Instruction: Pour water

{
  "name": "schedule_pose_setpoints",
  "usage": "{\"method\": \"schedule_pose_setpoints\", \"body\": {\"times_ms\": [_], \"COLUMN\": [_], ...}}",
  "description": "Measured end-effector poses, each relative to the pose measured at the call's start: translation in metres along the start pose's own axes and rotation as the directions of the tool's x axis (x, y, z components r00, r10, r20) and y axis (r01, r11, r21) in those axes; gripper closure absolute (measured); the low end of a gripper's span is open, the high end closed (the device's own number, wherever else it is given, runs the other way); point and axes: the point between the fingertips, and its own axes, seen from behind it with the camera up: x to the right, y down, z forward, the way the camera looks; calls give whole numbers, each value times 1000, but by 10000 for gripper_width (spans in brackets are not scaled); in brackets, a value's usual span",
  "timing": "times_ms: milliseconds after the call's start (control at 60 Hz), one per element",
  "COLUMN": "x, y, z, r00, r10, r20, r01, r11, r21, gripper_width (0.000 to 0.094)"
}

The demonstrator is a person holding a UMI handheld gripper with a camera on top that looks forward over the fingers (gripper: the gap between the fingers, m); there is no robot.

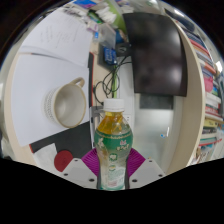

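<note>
A clear plastic bottle [113, 148] with a white cap, amber liquid and a green label stands upright between my fingers. My gripper [112, 166] is shut on the bottle, its magenta pads [90, 163] pressing the label from both sides. The bottle looks held above the round white table [40, 60]. A beige mug [68, 98] with its handle toward the bottle stands on the table beyond and left of the bottle. The bottle's base is hidden between the fingers.
A dark chair back [158, 55] stands beyond the table to the right. A thin green plant stem [115, 60] rises behind the bottle, next to a small blue object [106, 54]. Papers [60, 35] lie far left. Bookshelves [212, 95] line the right.
</note>
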Motion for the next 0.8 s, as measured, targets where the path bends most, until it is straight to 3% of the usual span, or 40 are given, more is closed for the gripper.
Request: {"method": "schedule_pose_setpoints", "body": {"times_ms": [217,367,533,667,800], "x": [34,20,7,-14,-40], "y": [20,41,64,65,61], "z": [-18,-8,12,27,36], "r00": [795,428,38,-33,4], "r10": [604,885,970,968,971], "r20": [55,183,241,247,238], "r01": [-606,-904,-998,-998,-998], "r11": [789,421,27,-47,-11], "r21": [101,78,49,50,60], "gripper_width": [615,616,615,617,615]}}
